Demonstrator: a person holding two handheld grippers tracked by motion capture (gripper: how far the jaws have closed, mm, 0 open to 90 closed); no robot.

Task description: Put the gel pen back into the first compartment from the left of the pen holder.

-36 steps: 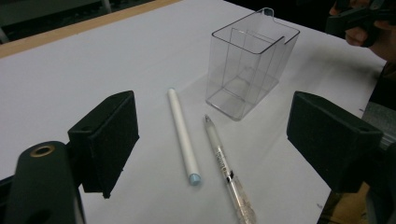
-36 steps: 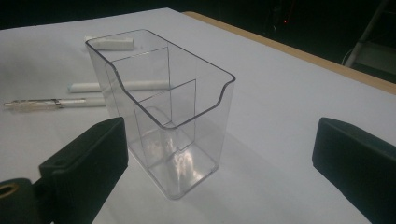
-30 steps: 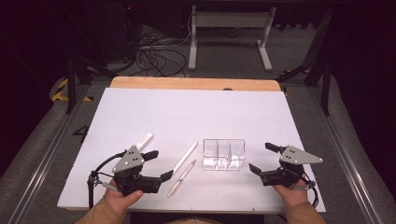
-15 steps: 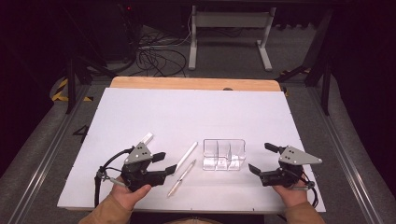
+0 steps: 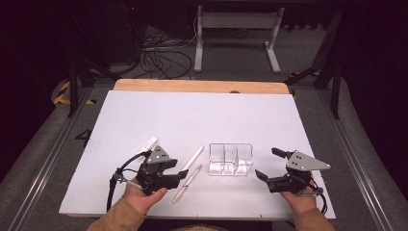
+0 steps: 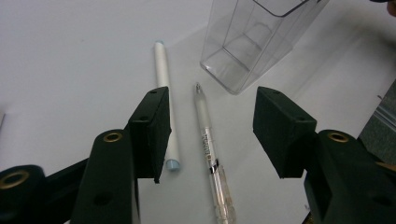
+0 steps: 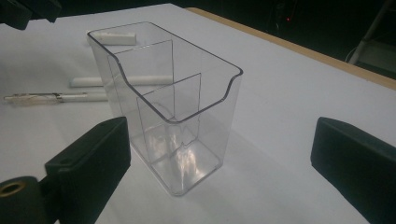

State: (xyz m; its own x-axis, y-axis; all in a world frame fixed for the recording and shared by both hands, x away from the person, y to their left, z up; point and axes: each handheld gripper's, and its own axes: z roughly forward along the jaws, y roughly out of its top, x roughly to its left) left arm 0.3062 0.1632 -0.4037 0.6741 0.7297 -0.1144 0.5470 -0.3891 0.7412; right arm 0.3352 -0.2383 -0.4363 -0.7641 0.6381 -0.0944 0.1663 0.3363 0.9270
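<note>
Claw (image 6: 210, 135) on the left, just closing, straddles the clear pen (image 6: 208, 147) ungripped; right claw (image 7: 219, 168) gapes wide.

In the left gripper view, the clear pen (image 6: 211, 158) runs off at 6 o'clock; the clear holder (image 6: 254, 42) is cut off at 12 o'clock.

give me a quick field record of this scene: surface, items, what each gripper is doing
surface: white board on a table
holder: clear divided container, upright, empty
pens: white capped pen and clear-barrelled pen, lying side by side, left of the container
other item: small white piece beyond the left gripper
left gripper: jaws have just been closing, straddle the clear-barrelled pen, pads not touching it
right gripper: jaws open, aimed at the container, apart from it
held: nothing
</note>
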